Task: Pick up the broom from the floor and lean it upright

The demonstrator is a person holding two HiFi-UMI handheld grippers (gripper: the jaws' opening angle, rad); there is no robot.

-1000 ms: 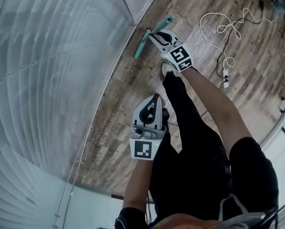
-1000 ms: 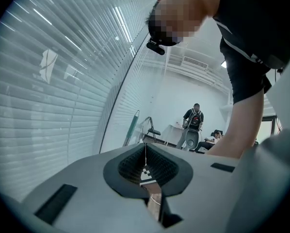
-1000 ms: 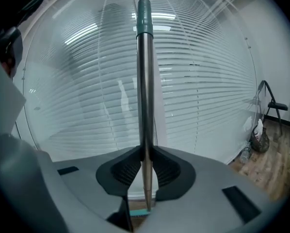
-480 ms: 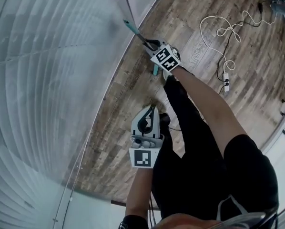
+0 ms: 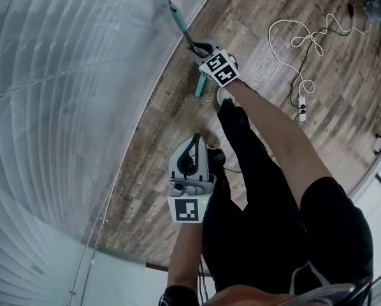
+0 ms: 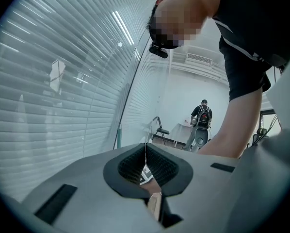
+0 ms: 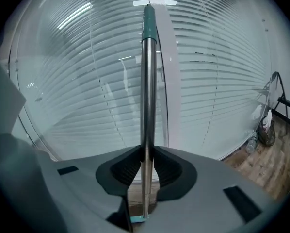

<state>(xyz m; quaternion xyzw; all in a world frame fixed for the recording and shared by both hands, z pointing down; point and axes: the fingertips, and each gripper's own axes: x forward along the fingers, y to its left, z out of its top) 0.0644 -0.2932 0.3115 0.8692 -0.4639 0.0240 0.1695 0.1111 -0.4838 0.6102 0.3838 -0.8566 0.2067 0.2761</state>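
One broom (image 7: 149,81) near upright, teal handle tip up, right tongs (image 7: 146,160) clamped on its shaft, left tongs (image 6: 146,152) closed, empty.

The glass wall with blinds (image 5: 63,107) closed off the whole left side, and the broom handle (image 5: 178,21) stood just beside it. Between the wall and the person's leg (image 5: 254,171) ran a bare strip of wooden floor (image 5: 155,148). To the right, a white cable (image 5: 305,40) looped across the boards.

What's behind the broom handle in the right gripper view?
Closed window blinds and a white upright frame stand behind the broom handle. The right gripper hides most of its lower end.
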